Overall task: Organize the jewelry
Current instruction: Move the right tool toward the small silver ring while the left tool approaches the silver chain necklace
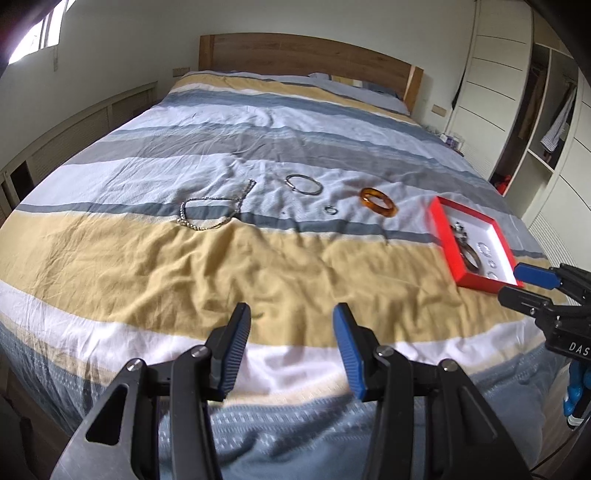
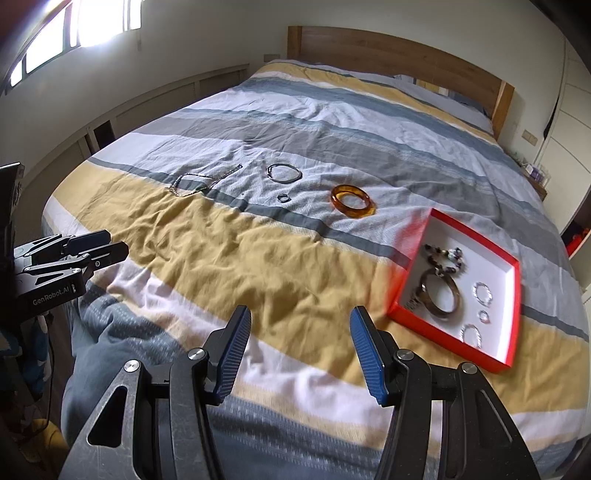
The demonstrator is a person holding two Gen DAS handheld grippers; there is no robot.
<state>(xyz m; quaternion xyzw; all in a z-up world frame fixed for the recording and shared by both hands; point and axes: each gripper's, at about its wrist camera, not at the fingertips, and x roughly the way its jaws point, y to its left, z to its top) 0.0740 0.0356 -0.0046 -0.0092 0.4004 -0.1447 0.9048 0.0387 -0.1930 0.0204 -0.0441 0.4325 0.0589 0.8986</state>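
Observation:
On the striped bedspread lie a beaded chain necklace, a thin silver bangle, a small ring and an amber bangle. A red box with a white inside holds a dark bangle, a beaded bracelet and several small rings. My left gripper is open and empty above the bed's near edge. My right gripper is open and empty, near the box.
A wooden headboard stands at the far end with pillows. A wardrobe with open shelves is on the right. A low panelled wall and a window are on the left. The bedspread is wrinkled.

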